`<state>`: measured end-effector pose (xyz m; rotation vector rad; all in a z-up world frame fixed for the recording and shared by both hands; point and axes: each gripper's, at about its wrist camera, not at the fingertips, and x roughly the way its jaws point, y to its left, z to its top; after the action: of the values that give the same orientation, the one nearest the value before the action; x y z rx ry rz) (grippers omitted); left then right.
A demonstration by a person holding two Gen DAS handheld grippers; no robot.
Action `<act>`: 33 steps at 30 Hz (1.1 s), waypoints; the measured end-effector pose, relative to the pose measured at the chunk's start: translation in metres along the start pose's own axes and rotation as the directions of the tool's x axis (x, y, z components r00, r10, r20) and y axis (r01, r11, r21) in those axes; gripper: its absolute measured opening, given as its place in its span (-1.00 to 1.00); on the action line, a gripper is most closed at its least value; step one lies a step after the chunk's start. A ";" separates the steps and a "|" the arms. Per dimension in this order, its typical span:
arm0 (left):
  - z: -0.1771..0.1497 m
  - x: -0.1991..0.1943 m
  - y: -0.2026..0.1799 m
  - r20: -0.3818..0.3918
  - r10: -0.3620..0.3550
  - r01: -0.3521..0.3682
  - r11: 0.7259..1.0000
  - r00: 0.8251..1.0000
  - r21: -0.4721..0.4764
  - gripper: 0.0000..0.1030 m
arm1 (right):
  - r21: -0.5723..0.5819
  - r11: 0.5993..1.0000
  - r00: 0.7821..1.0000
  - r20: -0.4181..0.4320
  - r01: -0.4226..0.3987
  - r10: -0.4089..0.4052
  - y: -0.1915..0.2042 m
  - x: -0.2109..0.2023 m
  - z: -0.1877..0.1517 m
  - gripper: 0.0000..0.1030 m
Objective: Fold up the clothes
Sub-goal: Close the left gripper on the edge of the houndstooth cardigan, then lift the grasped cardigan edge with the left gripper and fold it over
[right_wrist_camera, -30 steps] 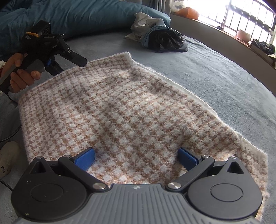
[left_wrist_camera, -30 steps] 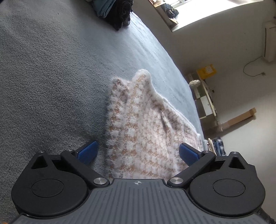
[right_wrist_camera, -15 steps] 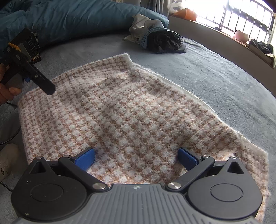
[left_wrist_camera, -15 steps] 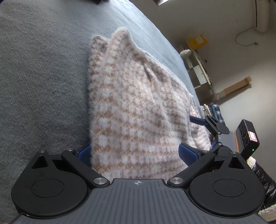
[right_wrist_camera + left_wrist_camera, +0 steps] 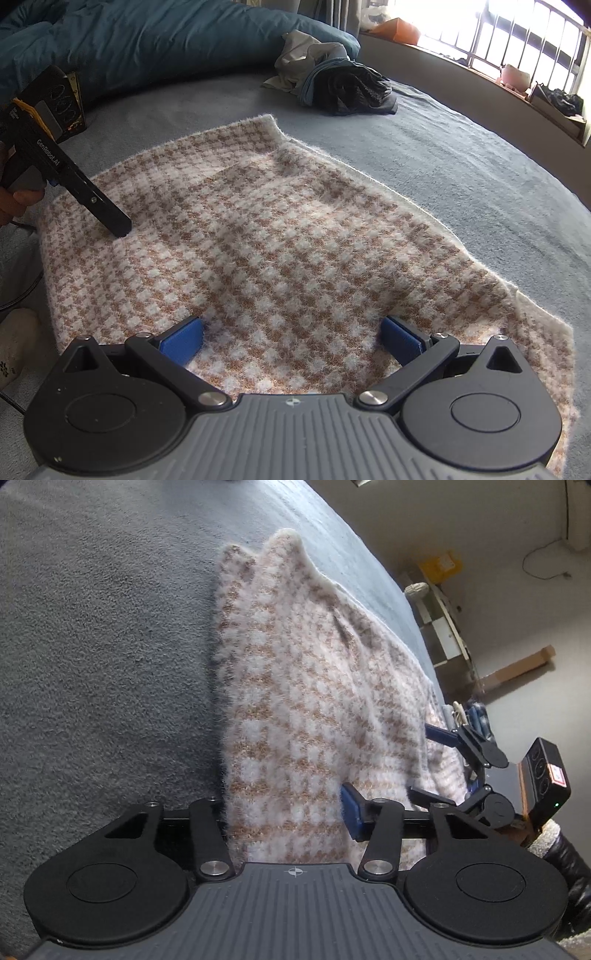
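Looking along our two tools, we see a fluffy knitted garment with a beige and white check pattern (image 5: 280, 236) lying flat on the grey-blue bed cover (image 5: 461, 162). Our left gripper (image 5: 284, 812) is at the left edge of the garment, and its jaws have just been closing with a raised fold of the knit between them. The right blue pad (image 5: 351, 808) touches the fabric, but the left pad is hidden behind the fold, so we cannot tell if the grip is already firm. Our right gripper (image 5: 291, 336) rests low over the near hem with its jaws spread wide, and the fabric lies loose between the two blue pads. At the far side of the bed, well apart from the garment, a pile of dark and grey clothes (image 5: 336, 88) lies beside a teal duvet (image 5: 147, 40).
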<state>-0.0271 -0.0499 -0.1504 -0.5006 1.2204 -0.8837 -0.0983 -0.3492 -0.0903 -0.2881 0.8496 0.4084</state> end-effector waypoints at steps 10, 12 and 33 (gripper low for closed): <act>-0.007 -0.017 -0.019 0.089 -0.052 0.049 0.998 0.995 0.037 -0.44 | 0.000 1.000 1.000 0.008 -0.001 0.001 -0.002 0.000 -0.003 1.00; -0.008 -0.023 -0.020 0.110 -0.077 0.075 0.997 0.991 0.029 -0.46 | 0.000 1.000 1.000 0.007 -0.002 0.002 -0.002 0.000 -0.002 1.00; 0.005 -0.013 -0.105 0.138 -0.184 0.153 0.966 0.973 0.209 -0.48 | 0.001 1.000 1.000 0.027 0.007 -0.007 0.000 -0.002 -0.007 1.00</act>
<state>-0.0560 -0.1016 -0.0621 -0.5091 0.9452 -1.0785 -0.1043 -0.3522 -0.0935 -0.2841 0.8224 0.4041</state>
